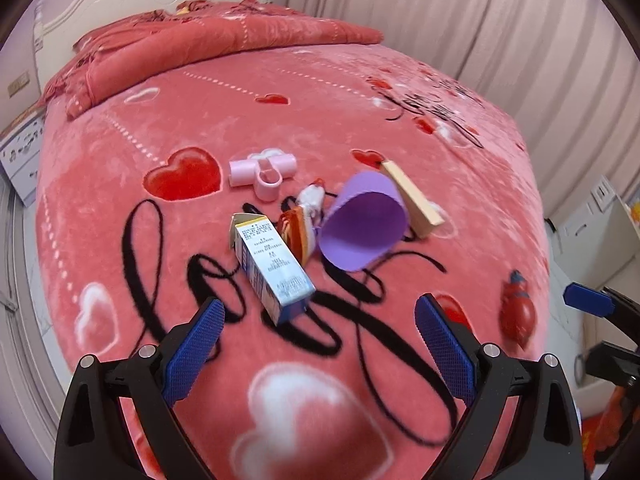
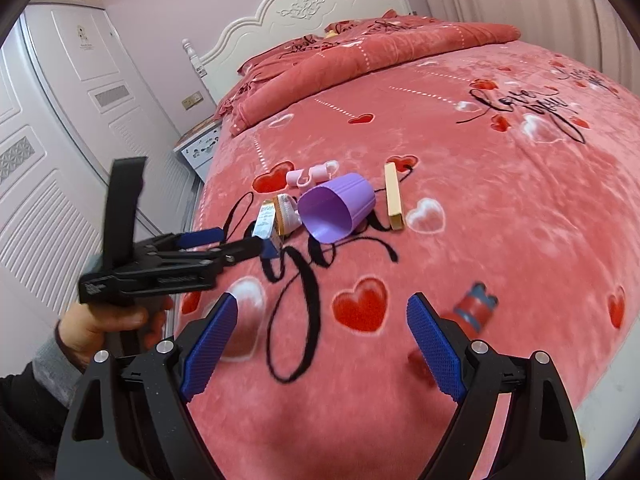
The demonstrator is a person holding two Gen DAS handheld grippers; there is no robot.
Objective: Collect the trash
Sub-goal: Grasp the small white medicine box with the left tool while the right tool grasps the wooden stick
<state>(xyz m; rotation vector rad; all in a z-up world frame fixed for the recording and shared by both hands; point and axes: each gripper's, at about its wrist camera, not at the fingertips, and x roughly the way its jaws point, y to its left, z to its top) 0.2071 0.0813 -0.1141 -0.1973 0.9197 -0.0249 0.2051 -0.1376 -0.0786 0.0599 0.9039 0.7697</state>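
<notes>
- Purple cup (image 1: 362, 222), landmark: on its side on the pink bedspread (image 1: 280, 128), mouth toward the cameras.
- Pink plastic fitting (image 1: 262, 172): beyond the cup and to its left, apart from it.
- Small carton (image 1: 270, 264): left of the cup and nearer the cameras, lying flat, one end flap open.
- Crumpled wrapper (image 1: 306, 216): between carton and cup, touching or nearly touching both; exact contact not discernible.
- Long narrow box (image 1: 412, 200): just right of the cup, lying flat; touching or only close, not discernible.
- Red bottle (image 1: 518, 312): well to the right of the cup and nearer the cameras, on its side, blurred.
- Left gripper (image 1: 318, 344): nearer than the cup, over the bedspread, aimed at the carton; jaws spread wide, nothing between the pads.
- Right gripper (image 2: 322, 348): nearer than the cup, right of the left gripper; jaws spread wide, empty, red bottle just beyond the right finger.
- Hand (image 2: 100, 324) with grey cuff, seen from the right wrist: far left of the cup, around the left gripper's handle.
</notes>
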